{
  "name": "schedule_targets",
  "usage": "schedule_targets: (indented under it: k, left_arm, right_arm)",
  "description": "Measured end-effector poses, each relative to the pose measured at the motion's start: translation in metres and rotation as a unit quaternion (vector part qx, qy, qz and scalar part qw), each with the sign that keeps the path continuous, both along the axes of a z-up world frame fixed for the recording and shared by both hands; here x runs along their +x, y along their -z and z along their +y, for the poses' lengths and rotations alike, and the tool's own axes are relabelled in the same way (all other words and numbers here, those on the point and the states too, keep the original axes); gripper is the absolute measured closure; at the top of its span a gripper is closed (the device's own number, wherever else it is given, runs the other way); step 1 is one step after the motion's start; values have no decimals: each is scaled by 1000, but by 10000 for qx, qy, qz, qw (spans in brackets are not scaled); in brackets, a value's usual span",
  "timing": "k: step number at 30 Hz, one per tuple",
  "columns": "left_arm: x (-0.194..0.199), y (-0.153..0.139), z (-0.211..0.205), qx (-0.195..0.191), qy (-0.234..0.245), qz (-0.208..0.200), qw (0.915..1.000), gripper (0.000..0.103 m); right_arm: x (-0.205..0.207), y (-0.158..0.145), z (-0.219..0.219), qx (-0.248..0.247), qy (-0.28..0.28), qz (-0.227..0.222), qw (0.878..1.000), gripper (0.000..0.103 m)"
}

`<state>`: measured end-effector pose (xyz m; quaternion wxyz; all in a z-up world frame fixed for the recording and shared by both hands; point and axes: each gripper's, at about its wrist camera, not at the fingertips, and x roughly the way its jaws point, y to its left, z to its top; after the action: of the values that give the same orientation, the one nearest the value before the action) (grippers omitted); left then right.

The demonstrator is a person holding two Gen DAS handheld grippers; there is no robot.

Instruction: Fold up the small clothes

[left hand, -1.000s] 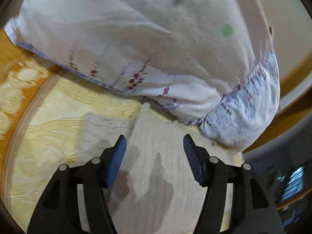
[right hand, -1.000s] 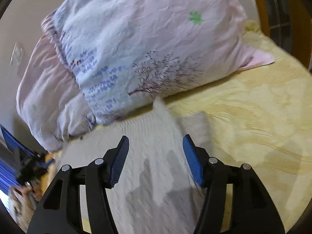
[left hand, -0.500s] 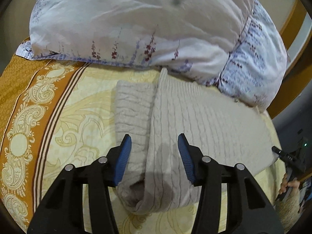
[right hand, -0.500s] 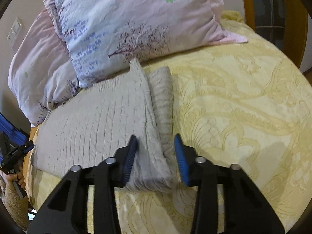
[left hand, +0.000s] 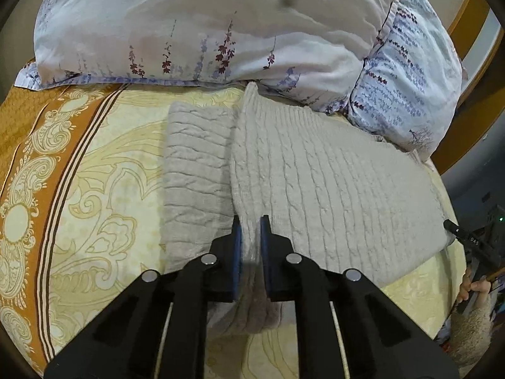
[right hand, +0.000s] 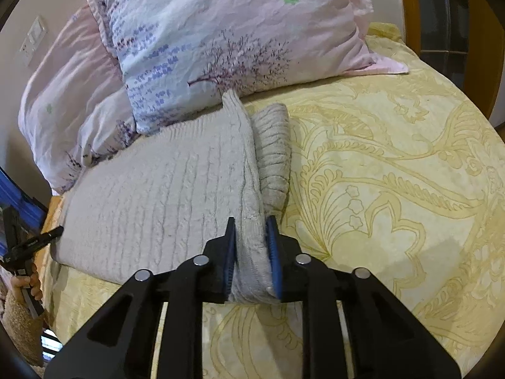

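Note:
A beige cable-knit sweater [left hand: 331, 189] lies on the yellow bedspread, its far edge against the pillows. It also shows in the right wrist view [right hand: 164, 189]. A ribbed sleeve [left hand: 195, 170] lies beside the body; the right wrist view shows it too [right hand: 274, 151]. My left gripper [left hand: 251, 230] is shut on a raised ridge of the sweater at its near edge. My right gripper [right hand: 251, 230] is shut on a raised ridge of the sweater at its opposite side edge.
Floral pillows [left hand: 221, 25] lie just behind the sweater, also in the right wrist view [right hand: 236, 31]. The patterned yellow bedspread [right hand: 394, 173] has an orange border [left hand: 28, 145] at the left. The other gripper and hand show at the frame edges [left hand: 473, 252] [right hand: 25, 252]. A wooden frame [right hand: 473, 47] stands at the right.
Both grippers have drawn back from the pillows to the sweater's near edges and closed from open onto pinched folds of the knit.

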<state>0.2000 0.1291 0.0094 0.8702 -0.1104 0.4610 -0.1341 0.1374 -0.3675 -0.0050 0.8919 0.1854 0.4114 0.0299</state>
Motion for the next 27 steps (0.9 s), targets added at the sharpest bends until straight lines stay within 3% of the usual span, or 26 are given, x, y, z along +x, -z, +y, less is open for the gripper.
schedule_targets:
  k: [6, 11, 13, 15, 20, 23, 27]
  left_arm:
    - [-11, -13, 14, -208, 10, -68, 9998, 94]
    - [-9, 2, 10, 42, 28, 66, 10000, 93]
    - [-8, 2, 10, 12, -18, 55, 10000, 90]
    - [-7, -1, 10, -34, -44, 22, 10000, 83]
    - [-7, 0, 10, -91, -70, 40, 9999, 76]
    - [-6, 0, 10, -129, -75, 40, 9999, 75]
    - [-6, 1, 11, -155, -73, 46, 9998, 75]
  right_arm:
    - [-17, -8, -7, 163, 167, -125, 9996, 95]
    - [-14, 5, -7, 89, 259, 135, 9995, 95]
    - [-14, -3, -4, 75, 302, 34, 9995, 86]
    - [-11, -15, 3, -82, 257, -173, 9995, 64]
    - [8, -13, 6, -304, 190, -78, 9993, 62]
    - [15, 4, 4, -271, 196, 256, 9991, 86]
    - [0, 5, 6, -366, 287, 221, 9987, 94]
